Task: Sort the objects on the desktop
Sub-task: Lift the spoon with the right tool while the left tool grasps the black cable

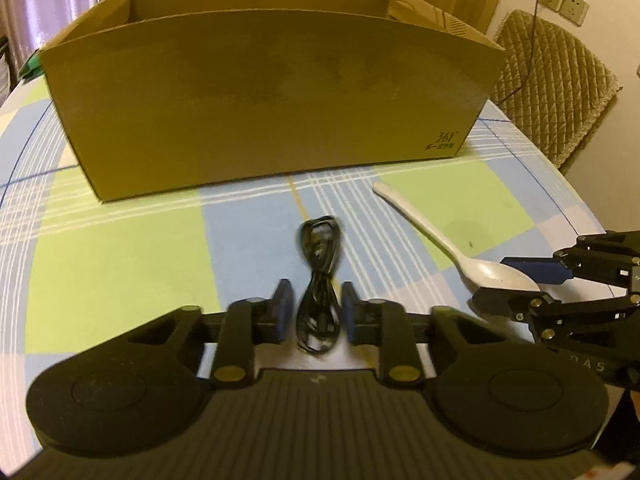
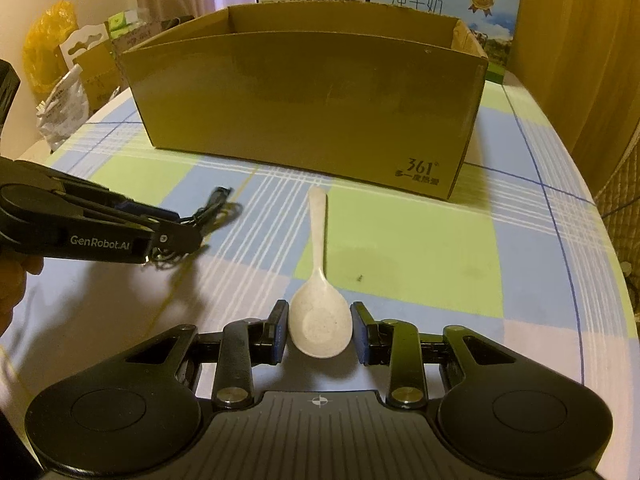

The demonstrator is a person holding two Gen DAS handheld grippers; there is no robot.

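The left hand-held gripper (image 1: 316, 312) sits with fingers apart on either side of a bundled black cable (image 1: 318, 280) on the checked table (image 1: 120, 272). The right hand-held gripper (image 2: 320, 330), also spread, straddles a white spoon's (image 2: 320, 312) bowl. Behind both stands an open cardboard box (image 2: 308, 112).

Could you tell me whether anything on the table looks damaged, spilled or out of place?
Nothing stands out. The white spoon and the bundled black cable lie intact on the checked tablecloth, each between open gripper fingers, and the cardboard box stands upright behind them.
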